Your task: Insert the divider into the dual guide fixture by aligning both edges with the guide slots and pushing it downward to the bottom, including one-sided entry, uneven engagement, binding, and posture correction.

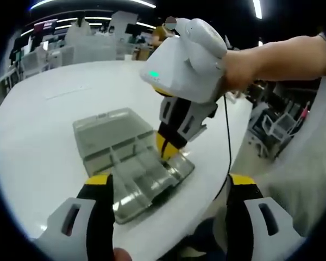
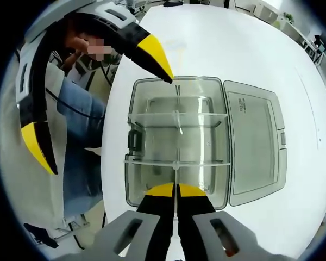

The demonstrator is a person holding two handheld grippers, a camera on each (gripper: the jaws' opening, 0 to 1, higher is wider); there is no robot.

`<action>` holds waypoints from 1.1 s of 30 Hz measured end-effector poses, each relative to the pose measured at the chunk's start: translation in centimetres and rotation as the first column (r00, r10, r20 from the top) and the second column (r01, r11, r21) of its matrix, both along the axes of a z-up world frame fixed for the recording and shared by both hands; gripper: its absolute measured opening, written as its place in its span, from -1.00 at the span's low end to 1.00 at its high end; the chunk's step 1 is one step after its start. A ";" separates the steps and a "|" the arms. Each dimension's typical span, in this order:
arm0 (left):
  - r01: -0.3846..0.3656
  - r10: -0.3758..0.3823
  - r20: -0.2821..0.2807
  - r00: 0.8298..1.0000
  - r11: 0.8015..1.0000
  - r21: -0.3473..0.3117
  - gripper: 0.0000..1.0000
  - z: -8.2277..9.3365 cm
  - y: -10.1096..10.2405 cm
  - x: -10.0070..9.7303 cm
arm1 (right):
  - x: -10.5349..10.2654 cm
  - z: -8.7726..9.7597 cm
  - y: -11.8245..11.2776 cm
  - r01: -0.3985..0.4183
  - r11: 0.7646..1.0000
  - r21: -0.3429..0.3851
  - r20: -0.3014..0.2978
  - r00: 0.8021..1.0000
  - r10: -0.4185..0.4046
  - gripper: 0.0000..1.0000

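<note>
**Divider held over the clear box**

The right gripper (image 2: 176, 190) pinches a thin clear plastic divider (image 2: 176, 138), which runs forward from its jaws, standing lengthwise in the transparent, open-lidded plastic box (image 2: 133, 117) on the white surface (image 2: 217, 43). The left gripper (image 1: 168, 187) hangs wide apart, just short of the box.

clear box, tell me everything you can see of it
The clear box is see-through plastic, lying open on the white table, its hinged lid flat beside it. Thin clear dividers split the inside into compartments; a dark latch sits on one wall. The right gripper, jaws together, is at its near rim.
</note>
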State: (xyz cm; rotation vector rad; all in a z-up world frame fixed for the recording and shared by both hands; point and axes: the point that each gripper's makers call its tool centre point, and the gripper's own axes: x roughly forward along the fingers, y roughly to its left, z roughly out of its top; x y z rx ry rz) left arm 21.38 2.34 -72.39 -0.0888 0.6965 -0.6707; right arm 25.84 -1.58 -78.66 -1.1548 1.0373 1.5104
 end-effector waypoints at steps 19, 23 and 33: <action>-0.001 0.001 0.003 1.000 1.000 -0.002 0.65 0.0 0.0 -0.5 | 0.0 -0.4 0.1 -0.005 1.000 0.009 0.010 1.000 0.004 -1.00; -0.012 0.012 0.002 1.000 1.000 0.001 0.65 0.1 0.6 -0.6 | 0.1 -0.4 0.1 -0.008 1.000 0.012 0.025 1.000 0.007 -1.00; -0.053 0.053 0.009 0.999 0.999 0.006 0.65 0.8 2.8 -0.4 | 0.1 -0.3 0.2 0.017 0.999 0.045 0.031 0.999 -0.018 -1.00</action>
